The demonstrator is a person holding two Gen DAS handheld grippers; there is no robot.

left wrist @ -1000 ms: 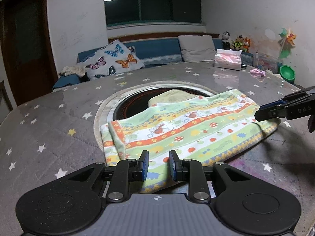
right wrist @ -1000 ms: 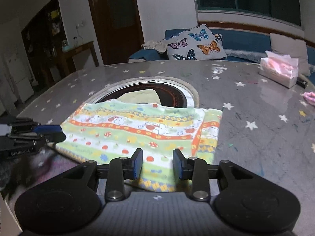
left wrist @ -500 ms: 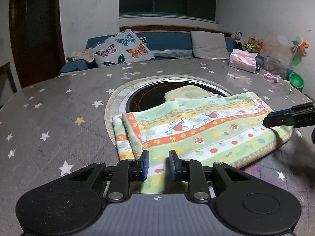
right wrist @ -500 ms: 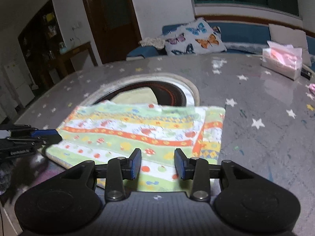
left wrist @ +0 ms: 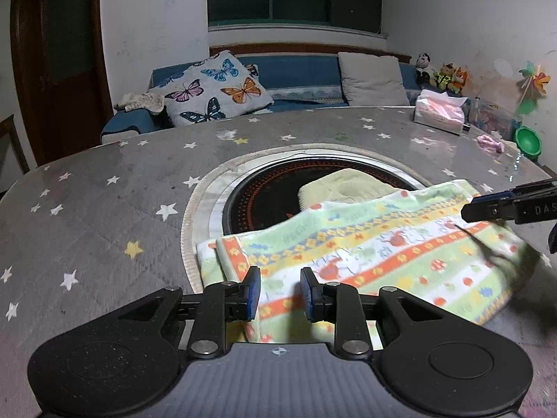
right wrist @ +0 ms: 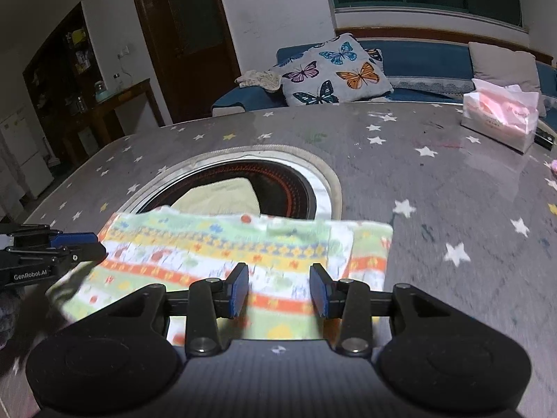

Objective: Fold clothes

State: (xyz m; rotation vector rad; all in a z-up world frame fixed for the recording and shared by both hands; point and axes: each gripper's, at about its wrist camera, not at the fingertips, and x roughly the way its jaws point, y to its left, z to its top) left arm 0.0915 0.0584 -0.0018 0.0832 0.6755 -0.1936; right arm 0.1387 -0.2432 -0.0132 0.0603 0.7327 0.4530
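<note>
The near edge of the striped, fruit-printed folded cloth (left wrist: 365, 254) disappears behind the black left tool (left wrist: 277, 292) at 6 o'clock, and its pattern smears with blur toward 4 o'clock. The pale yellow cloth (right wrist: 222, 195) in the round dark table recess (right wrist: 289, 191) is half covered by the striped one. The black right tool (left wrist: 511, 205) is cut off at 3 o'clock
</note>
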